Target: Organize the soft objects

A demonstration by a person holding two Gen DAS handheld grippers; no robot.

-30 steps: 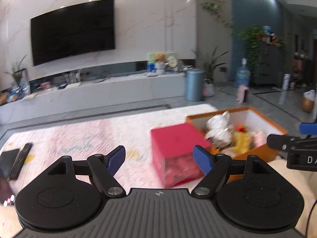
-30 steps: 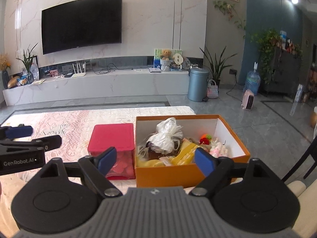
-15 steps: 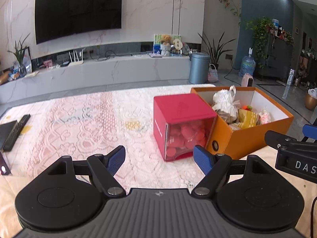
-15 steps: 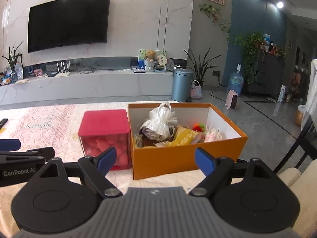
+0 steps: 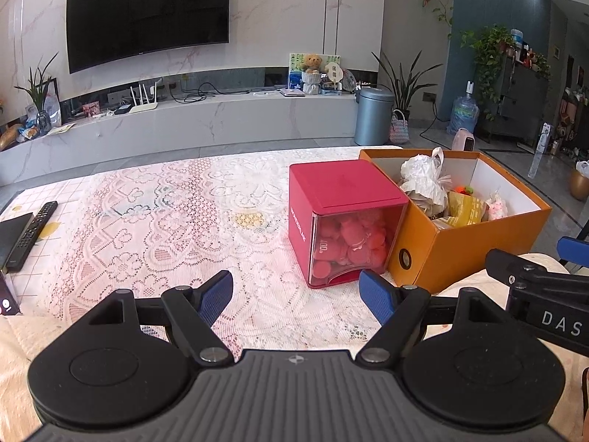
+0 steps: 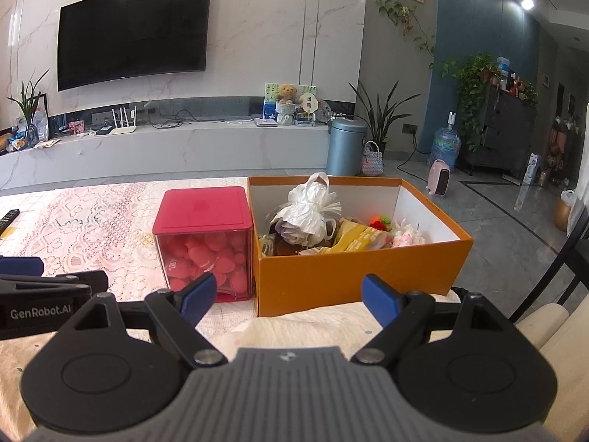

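An open orange box (image 6: 353, 276) (image 5: 452, 254) stands on the lace-covered table and holds soft things: a white tied bag (image 6: 311, 210) (image 5: 423, 180), a yellow packet (image 6: 359, 239) and a pink fluffy item (image 6: 406, 235). A red-lidded clear cube (image 6: 204, 235) (image 5: 342, 221) full of pink soft pieces stands against its left side. My left gripper (image 5: 296, 296) is open and empty, in front of the cube. My right gripper (image 6: 283, 296) is open and empty, in front of the box.
A remote control (image 5: 31, 232) lies at the table's left edge. The lace tablecloth (image 5: 165, 221) stretches left of the cube. A cream cushion (image 6: 313, 324) lies under the right gripper. Beyond the table are a TV bench and a bin (image 6: 346, 145).
Both views have steadied and drawn back a little from the box and cube. Both grippers stay open and empty.
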